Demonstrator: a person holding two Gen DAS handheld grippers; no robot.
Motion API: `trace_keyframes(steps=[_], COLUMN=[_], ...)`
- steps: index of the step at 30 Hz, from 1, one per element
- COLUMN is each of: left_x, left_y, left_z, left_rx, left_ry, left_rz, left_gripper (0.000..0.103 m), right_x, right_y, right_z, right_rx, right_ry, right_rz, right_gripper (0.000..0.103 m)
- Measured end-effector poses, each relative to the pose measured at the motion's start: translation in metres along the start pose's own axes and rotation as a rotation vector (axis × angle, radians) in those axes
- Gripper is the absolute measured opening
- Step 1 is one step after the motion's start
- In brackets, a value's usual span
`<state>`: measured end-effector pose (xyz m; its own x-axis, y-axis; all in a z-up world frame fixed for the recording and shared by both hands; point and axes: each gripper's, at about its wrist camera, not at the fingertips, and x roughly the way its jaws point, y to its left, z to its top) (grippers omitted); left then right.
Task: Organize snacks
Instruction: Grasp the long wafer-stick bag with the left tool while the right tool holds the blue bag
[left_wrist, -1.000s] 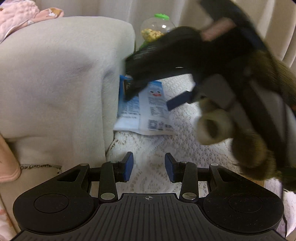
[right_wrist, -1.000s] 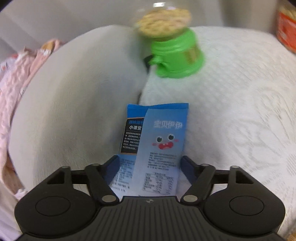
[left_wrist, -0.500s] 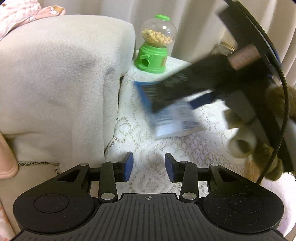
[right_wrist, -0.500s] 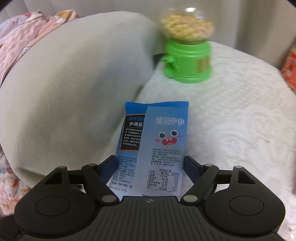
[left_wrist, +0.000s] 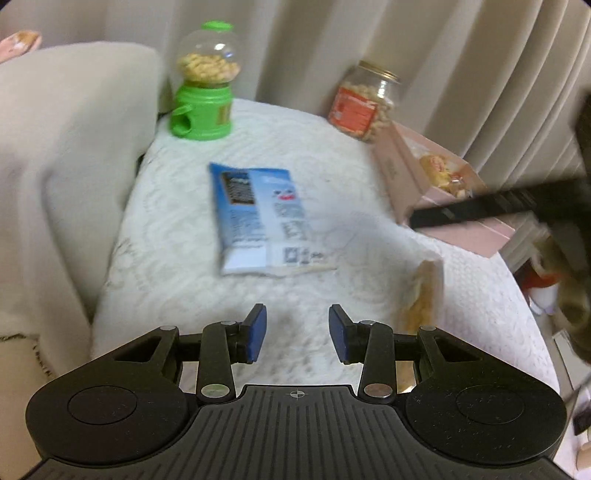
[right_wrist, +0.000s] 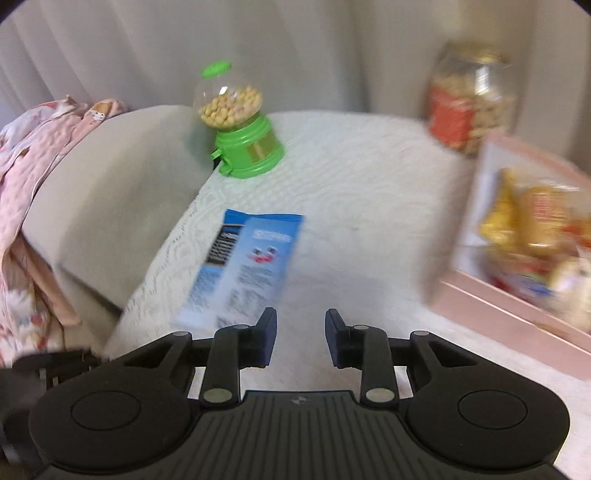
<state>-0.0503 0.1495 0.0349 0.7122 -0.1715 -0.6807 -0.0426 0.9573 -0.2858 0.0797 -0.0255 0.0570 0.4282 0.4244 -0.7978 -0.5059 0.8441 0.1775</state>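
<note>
1. Right wrist view: the blue snack packet (right_wrist: 243, 266) lies flat on the white tablecloth (right_wrist: 369, 206), ahead-left of the right gripper (right_wrist: 301, 338) — long axis running away from it.
2. Its jaws are closing with nothing between them; the packet's near end sits just beside the left finger.
3. The left gripper (left_wrist: 297, 334) is half open and empty — farther off, I'd say.

Blue-and-white snack packet (left_wrist: 260, 218) showing a red-mouthed cartoon face; white lace-patterned cloth (left_wrist: 332, 147); green dispenser (left_wrist: 202, 110) holding yellow nuts; jar (left_wrist: 364, 101) wearing an orange-red label; pink box (right_wrist: 517, 306); pink printed quilt (right_wrist: 40, 147).
</note>
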Motion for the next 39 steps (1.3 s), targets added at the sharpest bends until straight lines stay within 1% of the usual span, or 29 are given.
trace_keyframes(steps=[1,2,4,6,8,11,13,14,15,16,17,18,19,21,22,23,24,26,27,29,31,34,35,37,39], left_x=[0.000,0.002,0.009,0.020,0.034,0.053,0.067,0.067,0.064,0.058,0.055,0.051,0.047,0.044,0.043,0.043,0.044,0.047,0.050,0.056,0.064,0.061,0.061,0.059,0.055], left_y=[-0.003,-0.005,-0.003,0.007,0.019,0.038,0.040,0.035,0.027,0.013,0.001,-0.014,-0.027,-0.054,-0.069,-0.080,-0.091,-0.107,-0.112,-0.116,-0.117,-0.118,-0.117,-0.112,-0.099], left_z=[0.003,0.009,0.023,0.040,0.056,0.072,0.076,0.074,0.073,0.070,0.070,0.067,0.065,0.056,0.048,0.040,0.032,0.014,0.007,-0.001,-0.005,-0.006,-0.005,-0.005,-0.005], left_rx=[0.001,0.002,-0.017,-0.069,-0.143,-0.241,-0.260,-0.251,-0.223,-0.162,-0.108,-0.051,-0.006,0.084,0.135,0.182,0.227,0.286,0.305,0.310,0.280,0.291,0.283,0.261,0.212], left_ry=[-0.008,-0.023,-0.051,-0.067,-0.074,-0.069,-0.035,-0.029,-0.040,-0.064,-0.070,-0.060,-0.037,0.039,0.086,0.119,0.145,0.175,0.183,0.196,0.228,0.208,0.206,0.196,0.189], left_rz=[0.005,0.013,0.045,0.090,0.128,0.144,0.156,0.170,0.188,0.188,0.169,0.129,0.073,-0.062,-0.115,-0.136,-0.134,-0.088,-0.067,-0.063,-0.073,-0.056,-0.061,-0.078,-0.105], left_gripper=[0.042,0.042,0.042,0.042,0.042,0.042,0.042,0.041,0.041,0.041,0.041,0.041,0.041,0.041,0.042,0.042,0.042,0.042,0.043,0.046,0.044,0.041,0.039,0.037,0.037], right_x=[-0.008,-0.018,-0.028,-0.037,-0.041,-0.043,-0.042,-0.041,-0.039,-0.037,-0.035,-0.033,-0.030,-0.026,-0.026,-0.027,-0.028,-0.029,-0.029,-0.031,-0.033,-0.038,-0.037,-0.037,-0.035], right_y=[-0.003,-0.008,-0.019,-0.030,-0.042,-0.063,-0.077,-0.086,-0.092,-0.096,-0.103,-0.107,-0.113,-0.119,-0.120,-0.120,-0.119,-0.116,-0.114,-0.110,-0.106,-0.098,-0.095,-0.088,-0.080], right_z=[-0.007,-0.017,-0.033,-0.052,-0.070,-0.090,-0.101,-0.105,-0.109,-0.113,-0.116,-0.119,-0.121,-0.125,-0.127,-0.127,-0.128,-0.128,-0.127,-0.124,-0.118,-0.112,-0.109,-0.104,-0.099], right_rx=[-0.008,-0.018,-0.032,-0.035,-0.013,0.051,0.110,0.144,0.169,0.187,0.207,0.220,0.235,0.254,0.253,0.248,0.238,0.203,0.180,0.142,0.116,0.086,0.079,0.066,0.047], right_ry=[-0.016,-0.037,-0.072,-0.091,-0.106,-0.121,-0.122,-0.117,-0.113,-0.113,-0.115,-0.117,-0.115,-0.122,-0.133,-0.137,-0.141,-0.144,-0.144,-0.150,-0.159,-0.175,-0.178,-0.178,-0.177], right_rz=[-0.016,-0.047,-0.112,-0.171,-0.195,-0.186,-0.157,-0.141,-0.135,-0.136,-0.148,-0.161,-0.177,-0.197,-0.203,-0.206,-0.208,-0.229,-0.250,-0.279,-0.284,-0.286,-0.287,-0.288,-0.287], right_gripper=[0.041,0.057,0.072,0.073,0.073,0.073,0.073,0.073,0.073,0.073,0.073,0.073,0.073,0.073,0.073,0.073,0.073,0.073,0.073,0.073,0.073,0.074,0.074,0.074,0.074])
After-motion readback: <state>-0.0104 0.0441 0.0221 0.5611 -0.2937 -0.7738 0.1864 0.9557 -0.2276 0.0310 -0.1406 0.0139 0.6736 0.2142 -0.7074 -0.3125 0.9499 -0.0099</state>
